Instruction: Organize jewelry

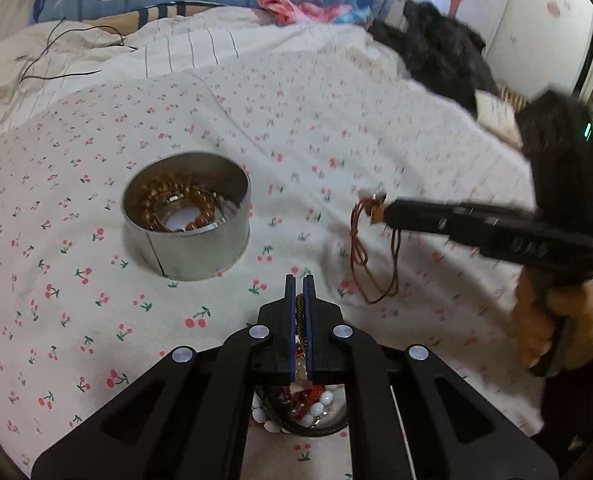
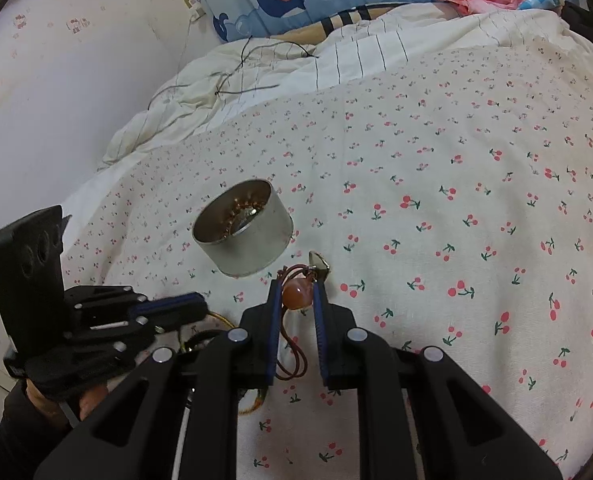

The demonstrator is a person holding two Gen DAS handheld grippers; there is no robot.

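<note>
We have both hands occupied over the bed (image 1: 336, 120), whose cherry-print cover gives a soft, uneven footing. The left gripper (image 1: 299, 292) is clenched on a dark braided strand (image 1: 299, 320) caught between its pads; the rest of that piece trails down toward the heap of beads (image 1: 316, 404) just below its fingers, where white, red and dark pieces lie tangled together. The right gripper (image 2: 298, 292) is clamped on an orange stone bead (image 2: 296, 294) with a brown cord loop (image 1: 370, 264) hanging free beneath it and a small pale charm (image 2: 319, 262) sticking out past the tips.

The round metal tin (image 1: 188, 216) stands on the cover between and beyond the two grippers, already holding a bracelet of amber beads (image 1: 176, 200) coiled around its floor.

We judge the main risk to lie with the left strand: if it is knotted into the heap, lifting it could drag other pieces up and scatter them over the cover. The pinch is also thin, so the strand may slide out on the way. On the right, the smooth bead could squirt from the pads, and the dangling loop may catch on the tin's rim and drape outside. The tin sits on yielding fabric, so a nudge from either gripper could tip it and spill what is stored. Both grippers heading for the tin at once could also collide.
</note>
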